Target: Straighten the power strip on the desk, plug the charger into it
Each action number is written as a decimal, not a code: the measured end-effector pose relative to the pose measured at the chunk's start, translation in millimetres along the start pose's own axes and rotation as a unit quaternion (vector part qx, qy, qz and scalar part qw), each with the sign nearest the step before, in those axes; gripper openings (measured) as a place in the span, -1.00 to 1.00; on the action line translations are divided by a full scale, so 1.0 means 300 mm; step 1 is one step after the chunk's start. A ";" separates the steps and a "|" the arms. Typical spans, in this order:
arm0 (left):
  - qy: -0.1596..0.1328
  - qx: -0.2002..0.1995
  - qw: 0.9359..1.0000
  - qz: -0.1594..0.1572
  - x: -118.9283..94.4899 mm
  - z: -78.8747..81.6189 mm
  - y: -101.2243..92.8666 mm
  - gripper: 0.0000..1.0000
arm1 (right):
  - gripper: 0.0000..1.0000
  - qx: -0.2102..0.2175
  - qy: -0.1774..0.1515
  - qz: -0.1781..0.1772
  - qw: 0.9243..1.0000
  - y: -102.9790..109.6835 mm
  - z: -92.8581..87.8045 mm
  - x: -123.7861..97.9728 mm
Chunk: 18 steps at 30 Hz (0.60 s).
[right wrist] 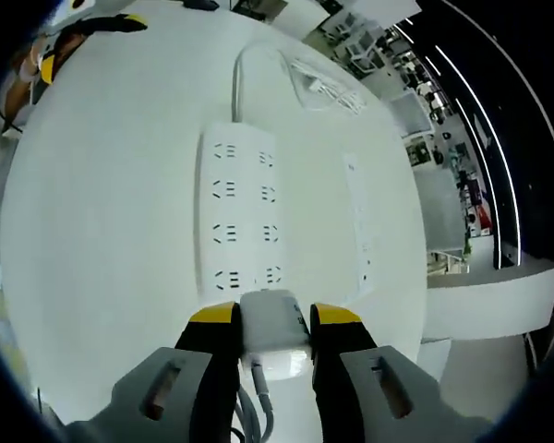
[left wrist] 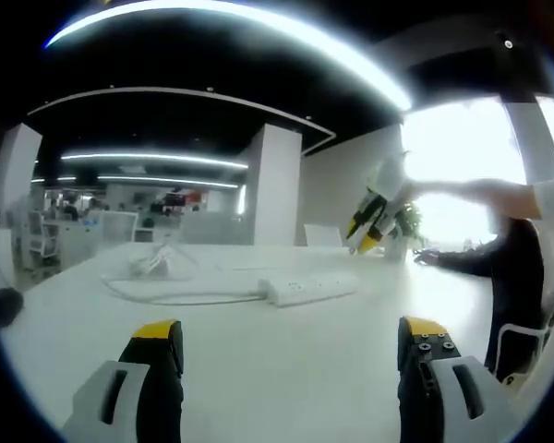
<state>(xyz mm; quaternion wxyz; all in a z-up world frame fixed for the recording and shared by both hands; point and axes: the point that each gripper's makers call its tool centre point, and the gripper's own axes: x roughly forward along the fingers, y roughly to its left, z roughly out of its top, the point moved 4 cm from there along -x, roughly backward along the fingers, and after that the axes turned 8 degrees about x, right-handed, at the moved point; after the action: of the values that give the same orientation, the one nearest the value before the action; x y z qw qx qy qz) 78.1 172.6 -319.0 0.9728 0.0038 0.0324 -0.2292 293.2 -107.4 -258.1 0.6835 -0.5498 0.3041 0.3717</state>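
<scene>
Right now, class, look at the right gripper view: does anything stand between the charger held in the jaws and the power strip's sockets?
Nothing visible does. The right gripper holds the charger directly above the near end of the power strip, whose sockets lie bare on the white desk.

White desk (right wrist: 102, 231), broad and smooth. On it: white power strip (right wrist: 239, 208) lying flat, its cable (right wrist: 235, 78) running off the far end toward a loose coil of white cord (right wrist: 325, 85) further along.
</scene>
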 end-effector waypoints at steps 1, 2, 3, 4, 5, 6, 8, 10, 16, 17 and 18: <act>0.000 0.000 1.000 -0.001 -0.001 0.000 -0.001 0.99 | -0.45 0.000 0.004 0.005 1.000 0.007 0.000 0.002; 0.000 0.001 1.000 -0.001 -0.003 0.000 -0.002 0.99 | -0.45 0.001 0.007 0.007 1.000 0.018 0.000 0.003; 0.000 0.002 1.000 -0.001 -0.004 0.000 -0.002 0.99 | -0.45 -0.003 0.009 0.011 1.000 0.026 0.000 0.005; 0.000 0.001 1.000 -0.001 -0.004 0.000 -0.001 0.99 | -0.45 -0.005 0.012 0.013 1.000 0.030 0.001 0.010; 0.000 0.001 1.000 0.000 -0.005 0.000 0.000 0.99 | -0.45 -0.007 0.016 0.014 1.000 0.033 0.001 0.014; 0.000 0.001 1.000 0.001 -0.005 -0.001 0.001 0.99 | -0.45 -0.009 0.019 0.016 1.000 0.037 0.001 0.018; 0.000 0.002 1.000 0.002 -0.005 -0.001 0.003 0.99 | -0.45 -0.008 0.026 0.022 0.999 0.054 0.004 0.023; 0.000 0.002 1.000 0.002 -0.004 -0.002 0.002 0.99 | -0.45 -0.007 0.032 0.029 0.999 0.070 0.005 0.028; 0.001 0.001 1.000 0.001 -0.005 -0.007 0.001 0.99 | -0.45 -0.023 0.059 0.029 0.998 0.094 0.007 0.051; 0.001 0.001 1.000 0.001 -0.006 -0.008 0.002 0.99 | -0.45 -0.025 0.062 0.030 0.997 0.098 0.008 0.055; 0.001 0.000 1.000 0.001 -0.007 -0.008 0.003 0.99 | -0.45 -0.026 0.065 0.031 0.997 0.100 0.008 0.058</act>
<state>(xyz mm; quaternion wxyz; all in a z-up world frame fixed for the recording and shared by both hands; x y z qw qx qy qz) 76.4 174.3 -321.3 0.9731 0.0041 0.0329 -0.2279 277.2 -98.5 -287.7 0.6360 -0.5805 0.3549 0.3640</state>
